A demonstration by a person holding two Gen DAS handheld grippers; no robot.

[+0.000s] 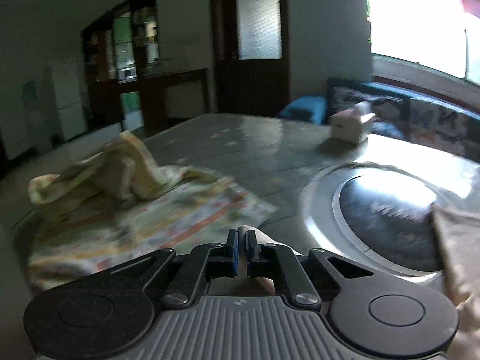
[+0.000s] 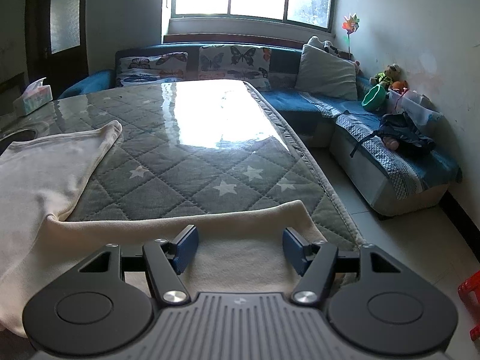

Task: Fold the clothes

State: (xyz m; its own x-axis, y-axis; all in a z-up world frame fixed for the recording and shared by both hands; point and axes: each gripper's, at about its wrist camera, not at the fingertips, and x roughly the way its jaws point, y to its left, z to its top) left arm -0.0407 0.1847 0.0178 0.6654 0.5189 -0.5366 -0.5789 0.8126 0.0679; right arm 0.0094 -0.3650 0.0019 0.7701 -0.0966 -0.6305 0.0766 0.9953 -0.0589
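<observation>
Left gripper clenches cream garment; right gripper released; tissue box beyond.

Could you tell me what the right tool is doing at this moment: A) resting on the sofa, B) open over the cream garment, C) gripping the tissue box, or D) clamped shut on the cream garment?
B: the right tool has its blue pads spread wide apart above the cream garment on the table, holding nothing.

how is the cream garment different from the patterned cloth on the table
The cream garment is plain, while the patterned cloth carries a colourful print. The cream garment lies mostly smooth and flat; the patterned cloth is bunched up at its far end. Both rest on the table.
</observation>
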